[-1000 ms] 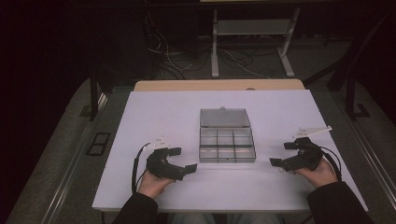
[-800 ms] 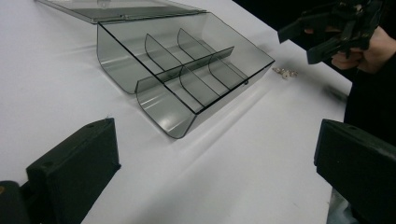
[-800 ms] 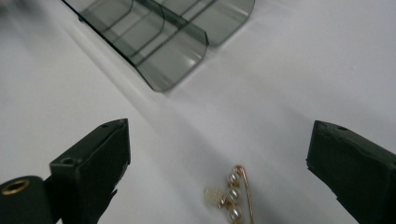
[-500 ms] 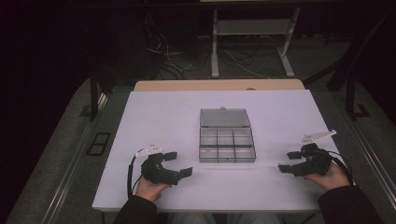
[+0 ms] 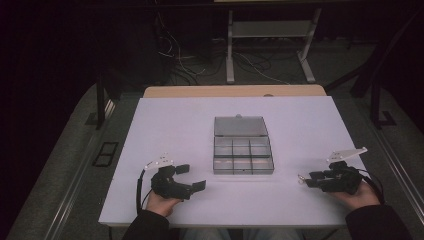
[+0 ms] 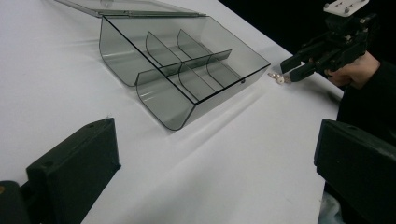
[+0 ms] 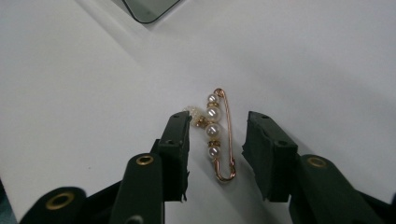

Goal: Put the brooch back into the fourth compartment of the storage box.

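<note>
Right between the fingers [image 7: 175, 140] of the right gripper [image 7: 217, 144] the pearl pin [image 7: 218, 135] is found flat on the desk [image 7: 93, 93], long axis parallel to them, which have just been closing but aren't touching it.

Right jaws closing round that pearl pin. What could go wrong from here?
1. The pearl pin lies flat on the white table between the right gripper's jaws, which have just been closing without pressing it yet; thin wire may slip or skid out.
2. A small bead sits at the left jaw's tip and might get knocked away.
3. The compartment box is well off, so a weak pinch risks a drop.
</note>
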{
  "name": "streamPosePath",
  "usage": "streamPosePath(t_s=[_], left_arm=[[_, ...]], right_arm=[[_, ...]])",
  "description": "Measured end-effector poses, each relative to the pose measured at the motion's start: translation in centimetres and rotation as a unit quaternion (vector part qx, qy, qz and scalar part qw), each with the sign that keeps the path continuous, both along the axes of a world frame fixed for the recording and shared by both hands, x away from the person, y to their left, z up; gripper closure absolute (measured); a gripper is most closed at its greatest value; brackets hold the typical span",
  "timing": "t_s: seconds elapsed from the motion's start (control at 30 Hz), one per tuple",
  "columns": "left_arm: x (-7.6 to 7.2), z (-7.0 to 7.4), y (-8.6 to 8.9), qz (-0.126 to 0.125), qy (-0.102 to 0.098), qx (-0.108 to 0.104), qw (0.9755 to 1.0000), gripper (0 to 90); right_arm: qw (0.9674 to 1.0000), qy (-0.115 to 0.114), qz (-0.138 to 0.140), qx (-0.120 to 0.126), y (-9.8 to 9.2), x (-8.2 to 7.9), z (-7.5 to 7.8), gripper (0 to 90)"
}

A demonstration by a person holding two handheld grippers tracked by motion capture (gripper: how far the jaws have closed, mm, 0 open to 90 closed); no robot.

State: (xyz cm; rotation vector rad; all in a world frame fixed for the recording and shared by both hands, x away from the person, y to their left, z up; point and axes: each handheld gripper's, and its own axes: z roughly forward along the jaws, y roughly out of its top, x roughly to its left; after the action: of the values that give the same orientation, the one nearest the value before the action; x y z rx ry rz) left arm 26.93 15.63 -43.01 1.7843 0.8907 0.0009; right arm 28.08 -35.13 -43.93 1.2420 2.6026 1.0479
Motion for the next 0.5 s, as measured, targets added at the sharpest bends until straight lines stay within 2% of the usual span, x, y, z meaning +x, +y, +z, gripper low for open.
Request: streamPosePath(t_s=[0.23,0.4,0.43,0.5], left_arm=[[0.03,-0.10,-0.03,0.000,0.002,-0.003,1.0000,0.0],[0.04,-0.04,0.01,-0.002,0.000,-0.002,1.0000,0.0],[0.01,-0.01,0.00,0.000,0.001,-0.005,1.0000,0.0],[0.03,0.04,0.15,-0.002,-0.002,-0.007,1.0000,0.0]], right_arm=[[0.9998,-0.019,-0.004,-0.011,0.31,-0.60,-0.57,69.0],[0.9998,-0.017,-0.010,-0.005,0.18,-0.55,-0.65,76.6],[0.9998,-0.016,-0.010,-0.005,0.16,-0.52,-0.65,80.4],[0.9999,-0.011,-0.012,-0.003,0.13,-0.49,-0.63,81.3]])
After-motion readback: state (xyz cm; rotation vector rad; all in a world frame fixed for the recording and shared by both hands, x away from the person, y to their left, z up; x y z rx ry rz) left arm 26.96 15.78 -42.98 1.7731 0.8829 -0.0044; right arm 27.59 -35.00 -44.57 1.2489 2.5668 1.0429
